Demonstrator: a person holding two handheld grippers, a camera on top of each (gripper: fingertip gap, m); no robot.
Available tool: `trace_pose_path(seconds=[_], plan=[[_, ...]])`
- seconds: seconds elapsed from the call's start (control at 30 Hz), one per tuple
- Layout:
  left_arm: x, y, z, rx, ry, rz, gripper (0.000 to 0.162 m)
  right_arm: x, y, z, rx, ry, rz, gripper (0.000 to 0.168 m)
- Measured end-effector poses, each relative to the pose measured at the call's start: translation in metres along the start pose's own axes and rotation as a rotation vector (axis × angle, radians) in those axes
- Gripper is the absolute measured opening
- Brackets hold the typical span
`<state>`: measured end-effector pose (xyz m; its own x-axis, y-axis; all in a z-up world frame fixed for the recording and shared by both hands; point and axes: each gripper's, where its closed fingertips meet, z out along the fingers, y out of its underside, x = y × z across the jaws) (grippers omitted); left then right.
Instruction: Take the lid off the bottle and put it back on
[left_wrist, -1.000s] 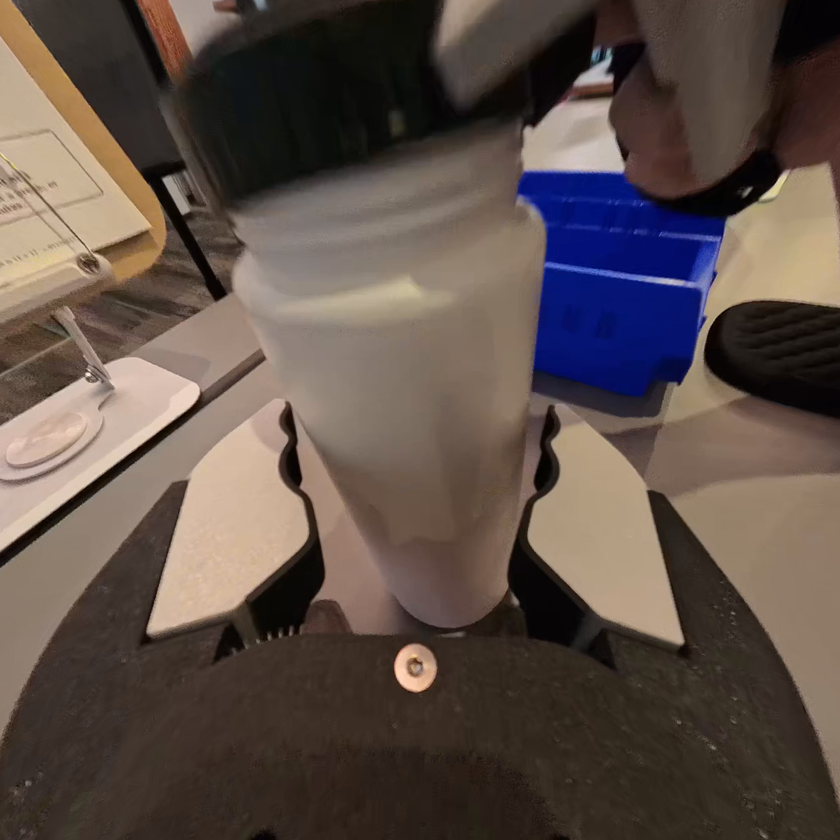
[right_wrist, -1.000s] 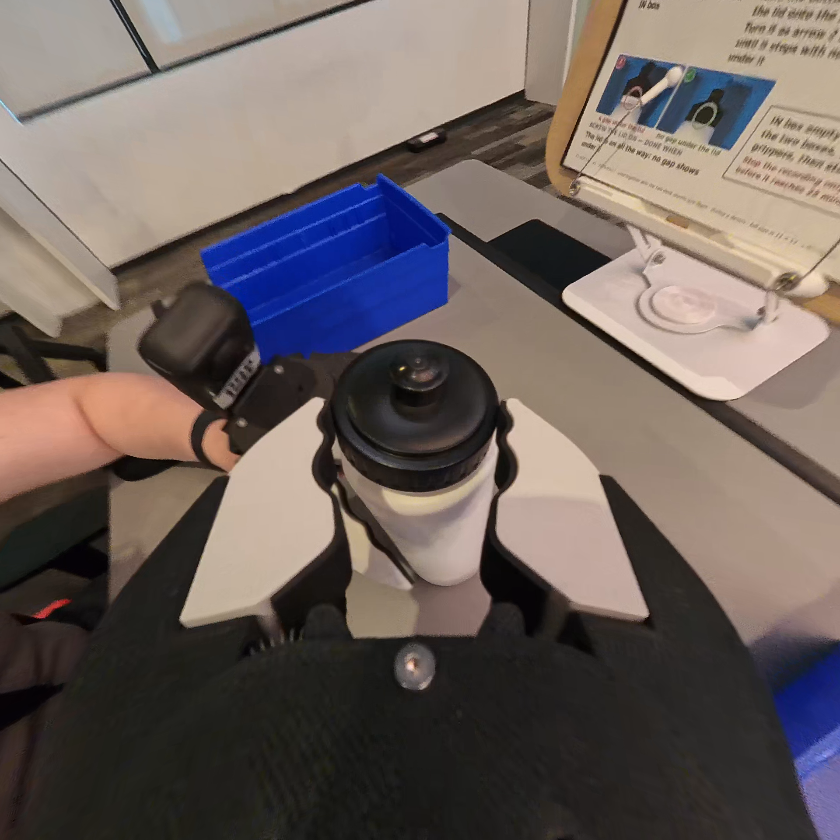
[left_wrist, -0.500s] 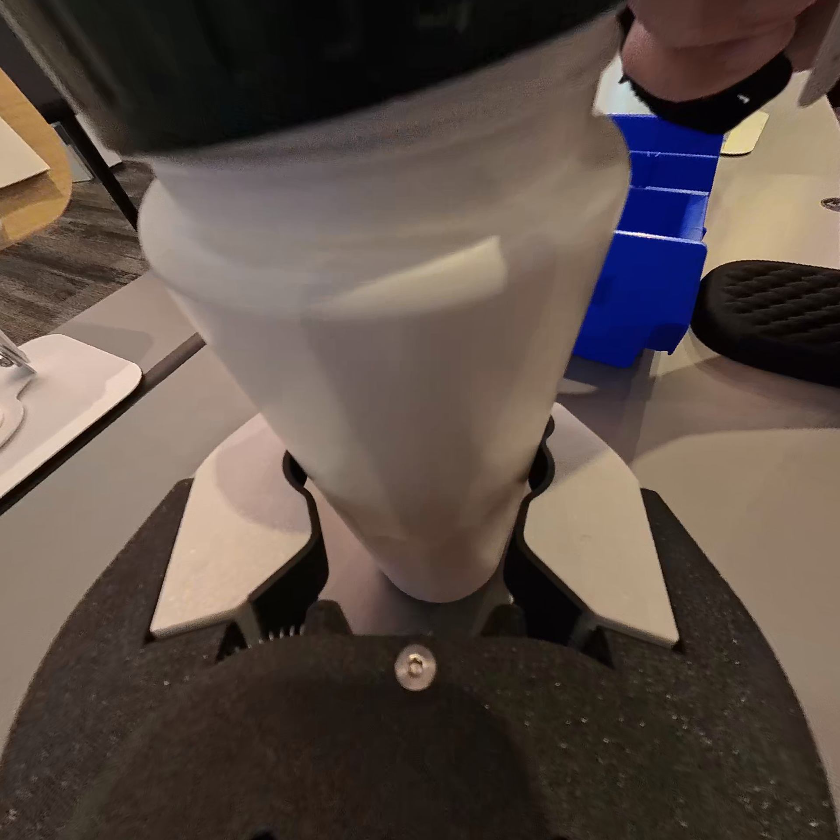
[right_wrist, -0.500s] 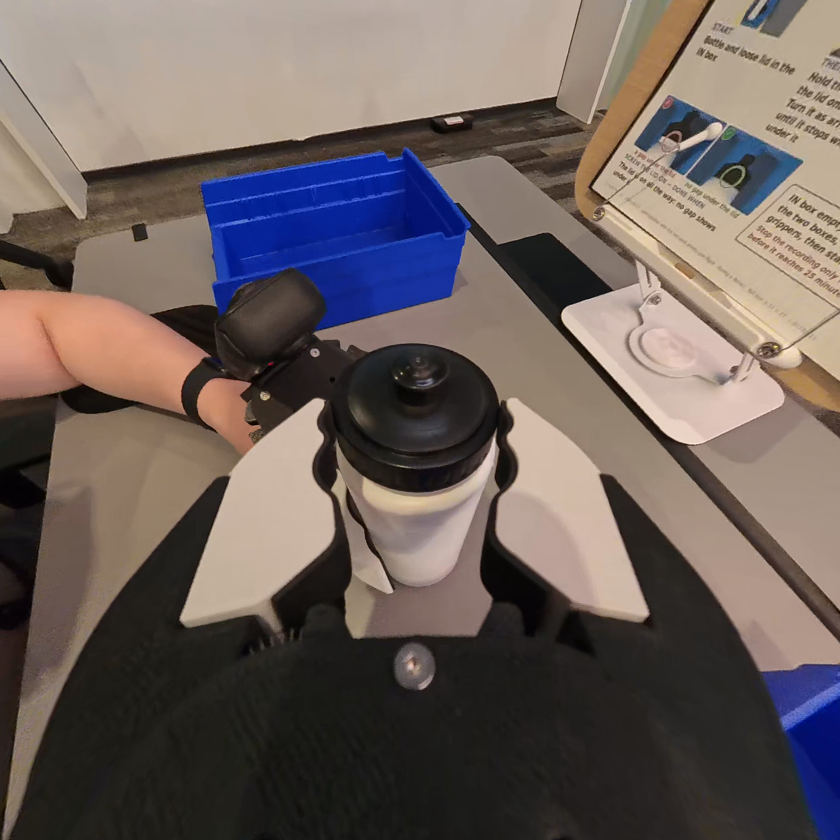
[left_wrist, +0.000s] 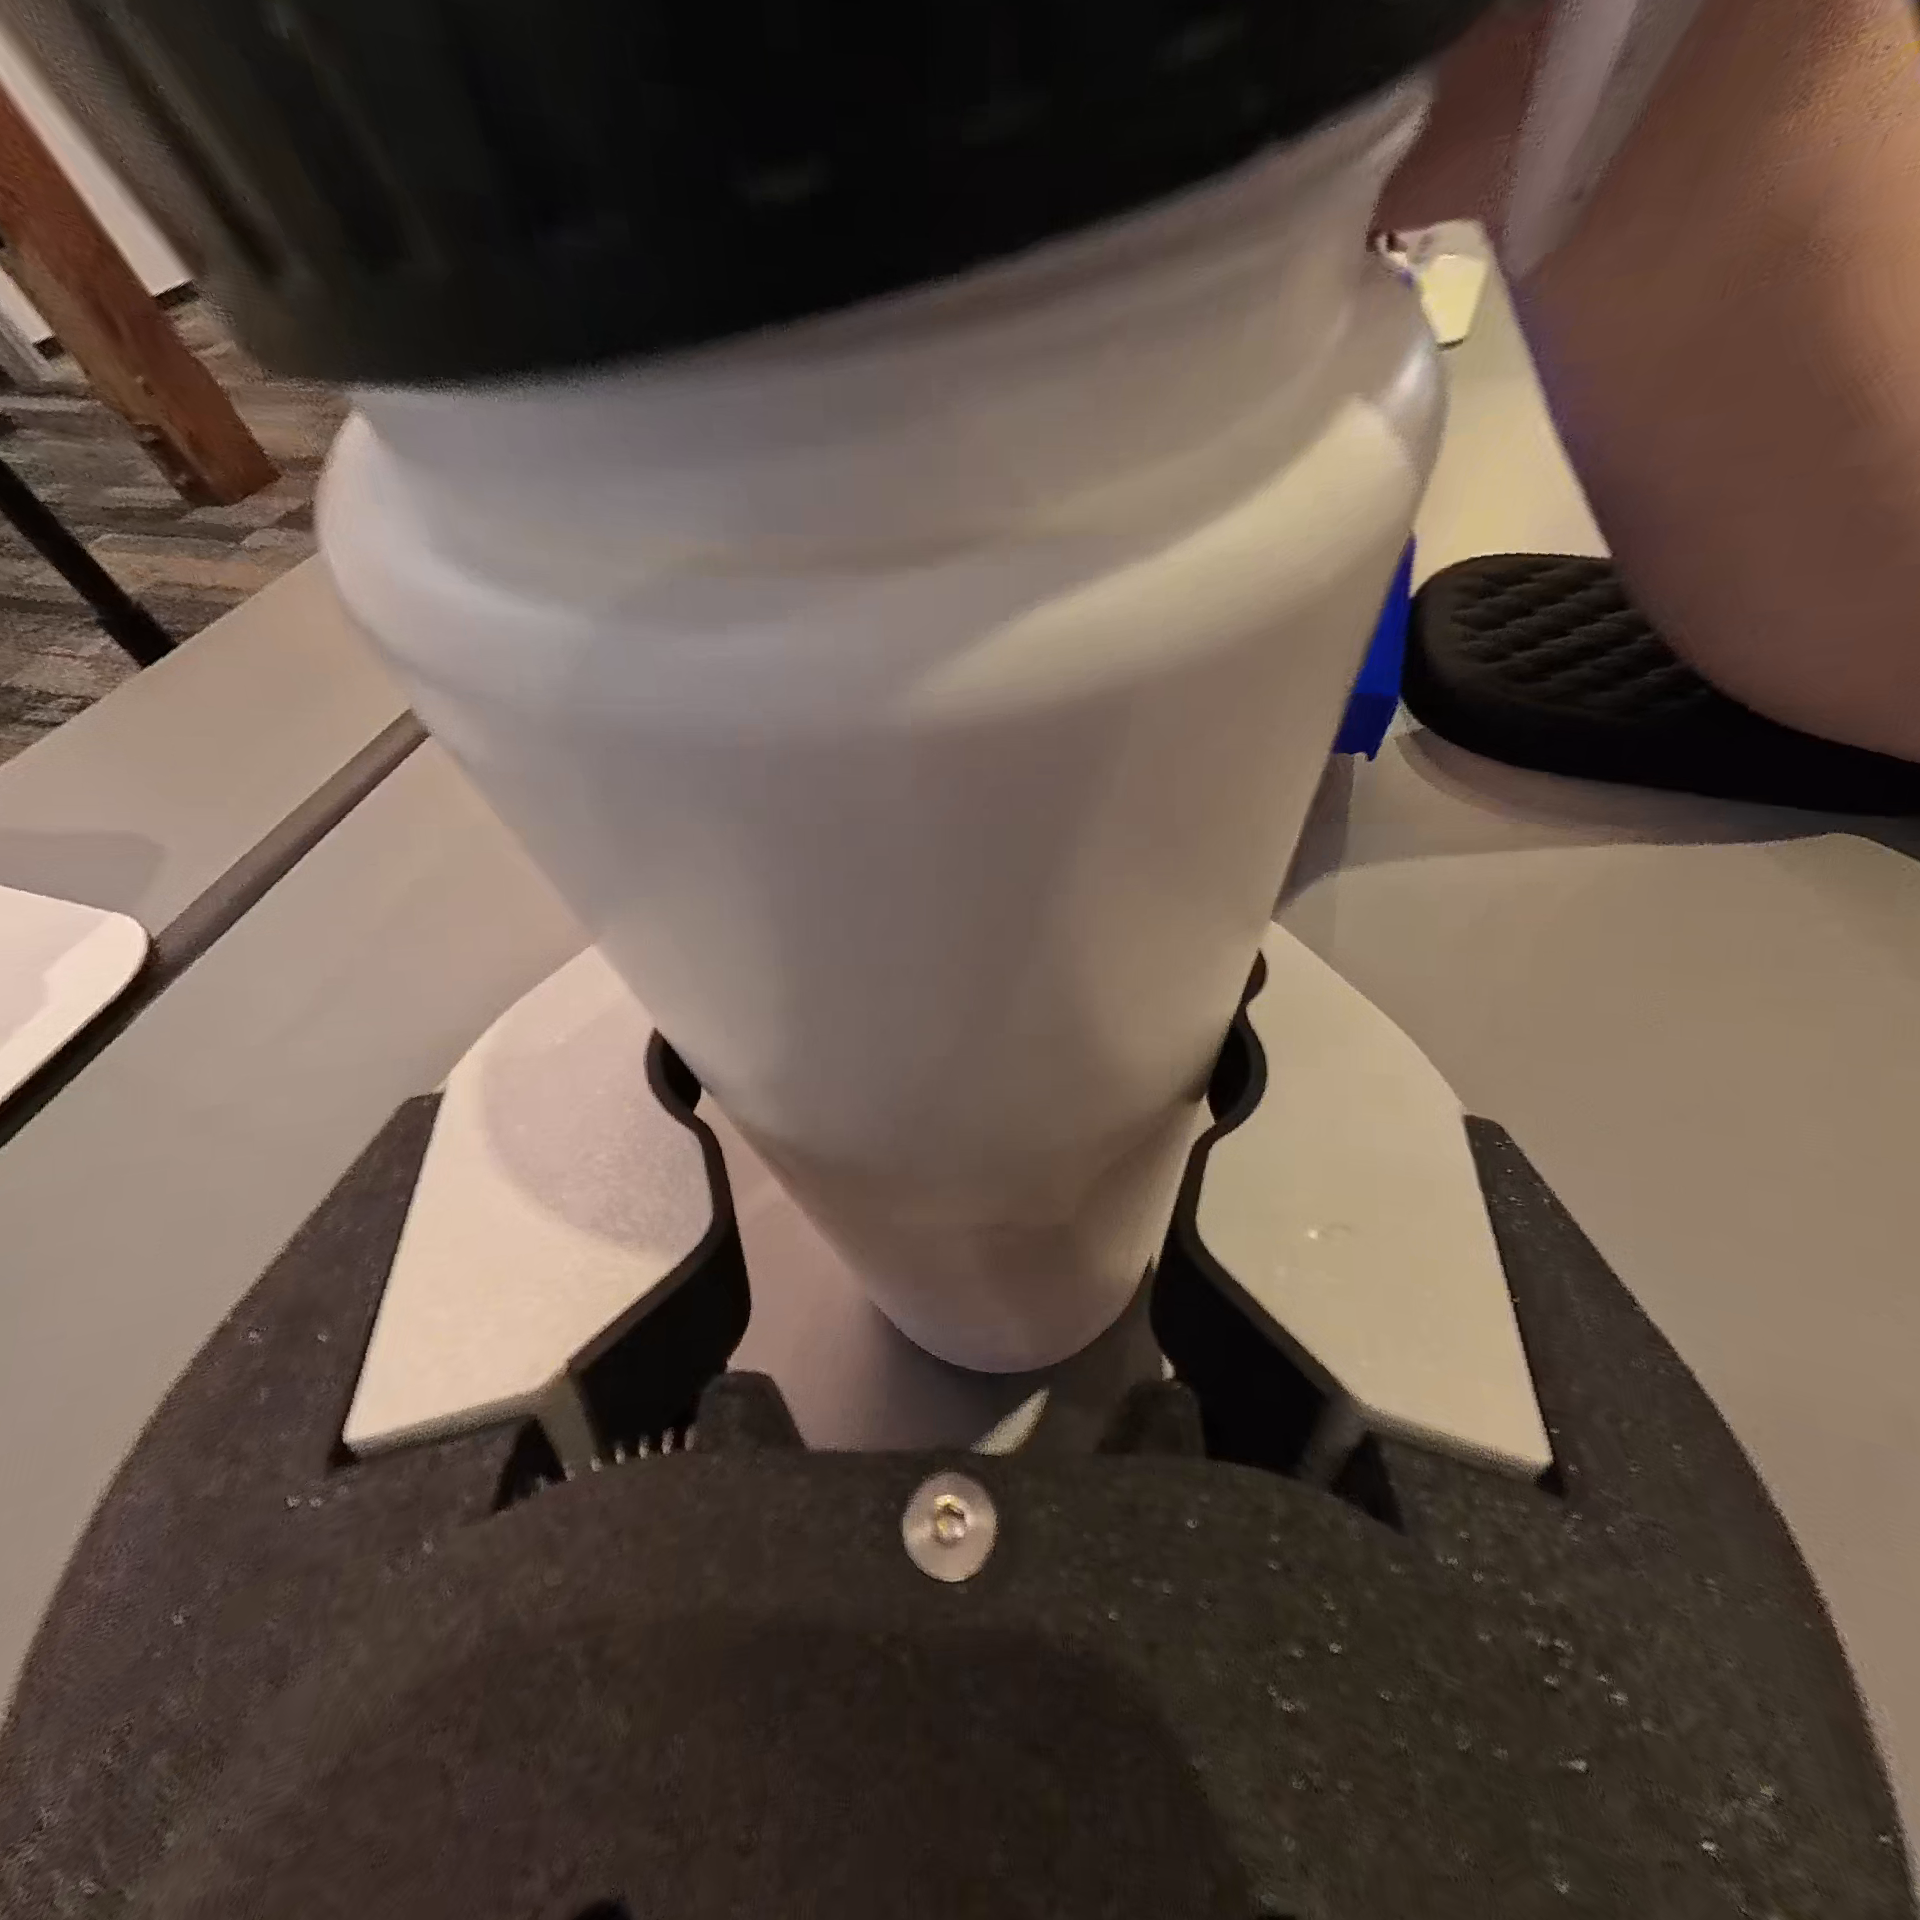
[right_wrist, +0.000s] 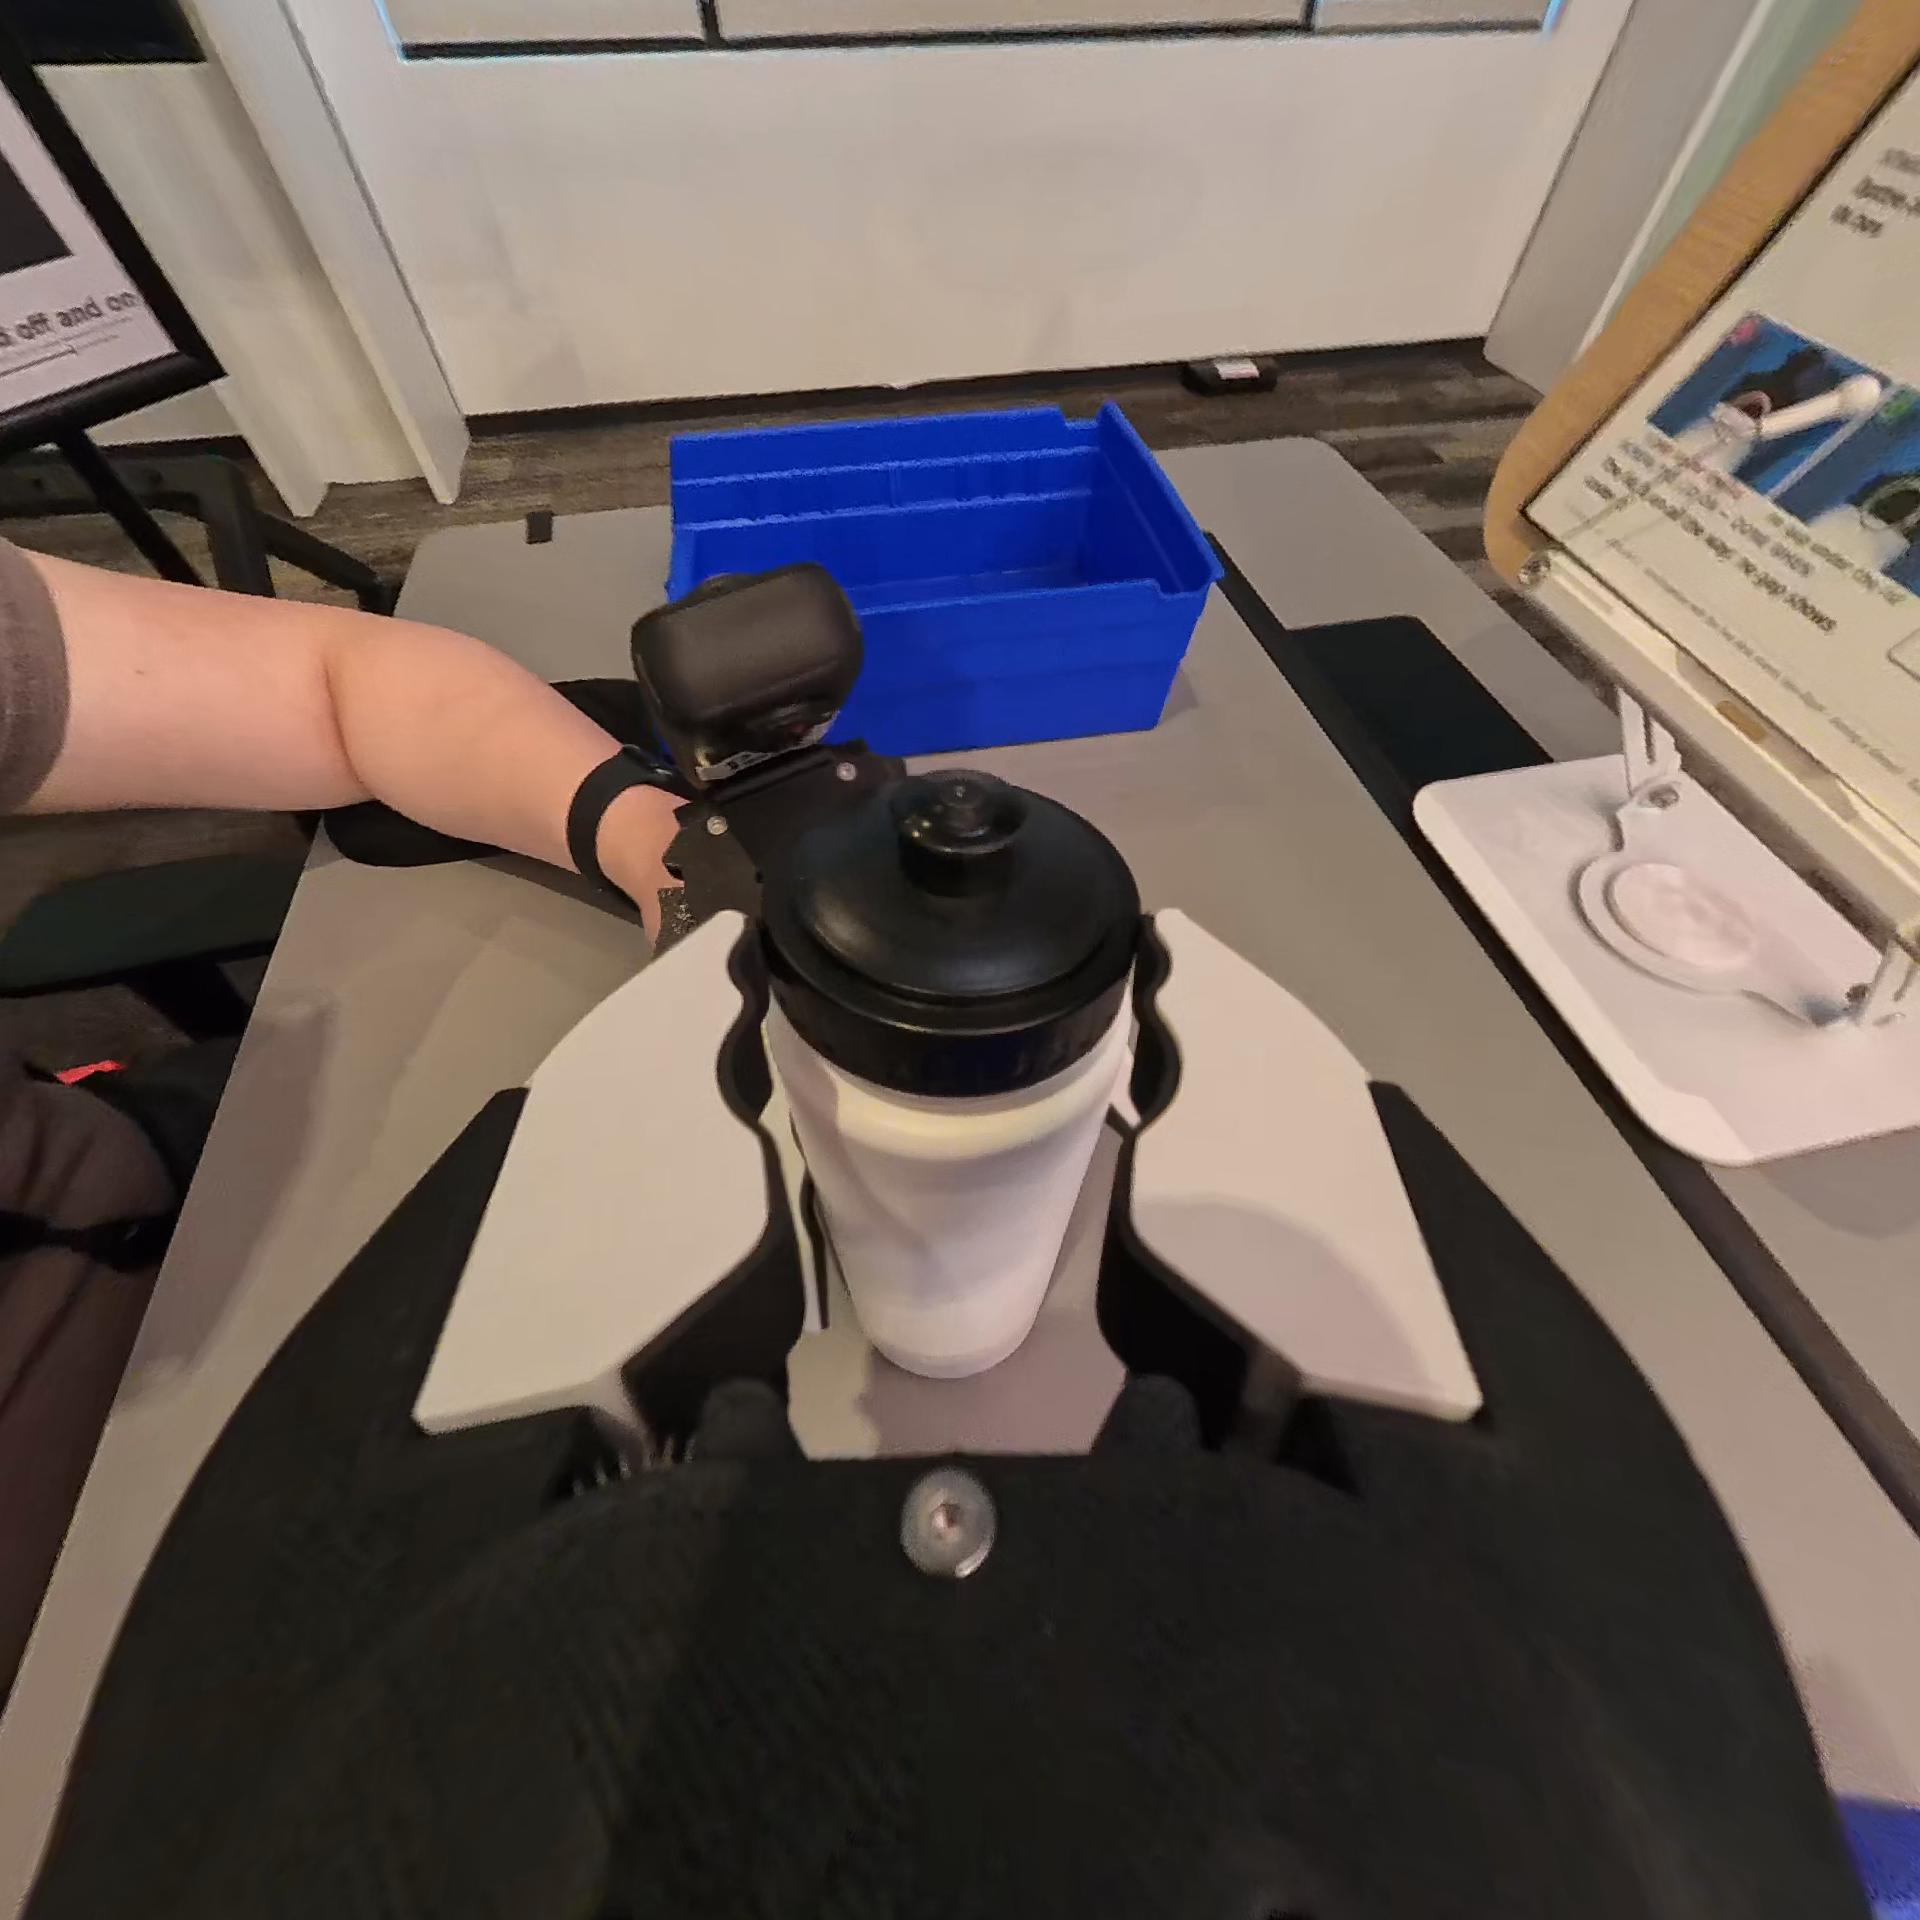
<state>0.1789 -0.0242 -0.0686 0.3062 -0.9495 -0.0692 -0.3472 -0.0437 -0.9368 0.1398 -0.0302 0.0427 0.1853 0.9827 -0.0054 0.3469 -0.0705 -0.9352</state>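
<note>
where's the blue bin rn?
Right wrist view: the blue bin sits on the far end of the grey table, behind the bottle and its black lid. Left wrist view shows only a sliver beside the bottle.

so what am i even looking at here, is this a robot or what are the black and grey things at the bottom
No robot: a person holds a two-finger claw in each hand, each with a camera looking along its fingers. The left claw picture looks up the white bottle, whose lower body it grips. The right claw picture looks from above; it clamps the black lid, which sits on the bottle. On the grey table stand an empty blue bin and a white stand with an instruction sheet.
</note>
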Motion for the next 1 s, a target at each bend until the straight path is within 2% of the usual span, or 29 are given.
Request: trace_pose_path(seconds=[0.07,0.23,0.33,0.43,0.53,0.77,0.9,1.0], plan=[[-0.001,0.001,0.000,-0.010,-0.022,-0.007,0.098,0.002,-0.002,0.000,-0.026,0.061,0.044,0.077],[-0.002,0.002,0.001,-0.041,-0.071,0.004,0.098,0.005,-0.006,0.000,-0.063,0.208,0.070,0.077],[-0.002,0.002,0.000,-0.042,-0.074,0.001,0.098,0.002,0.003,0.003,-0.136,0.219,0.085,0.075],[-0.003,0.002,-0.001,-0.043,-0.068,-0.003,0.098,0.001,0.002,0.005,-0.126,0.201,0.070,0.073],[0.002,0.003,-0.002,-0.053,-0.023,0.023,0.098,-0.004,0.003,0.004,-0.125,0.134,0.041,0.073],[0.030,0.003,-0.009,-0.023,0.198,0.108,0.098,-0.031,0.003,-0.001,-0.016,-0.151,-0.158,0.073],[0.047,0.003,-0.013,-0.002,0.310,0.132,0.098,-0.045,0.002,-0.003,0.047,-0.282,-0.160,0.073],[0.050,0.003,-0.014,0.002,0.317,0.123,0.098,-0.044,0.001,-0.003,0.067,-0.296,-0.139,0.073]])
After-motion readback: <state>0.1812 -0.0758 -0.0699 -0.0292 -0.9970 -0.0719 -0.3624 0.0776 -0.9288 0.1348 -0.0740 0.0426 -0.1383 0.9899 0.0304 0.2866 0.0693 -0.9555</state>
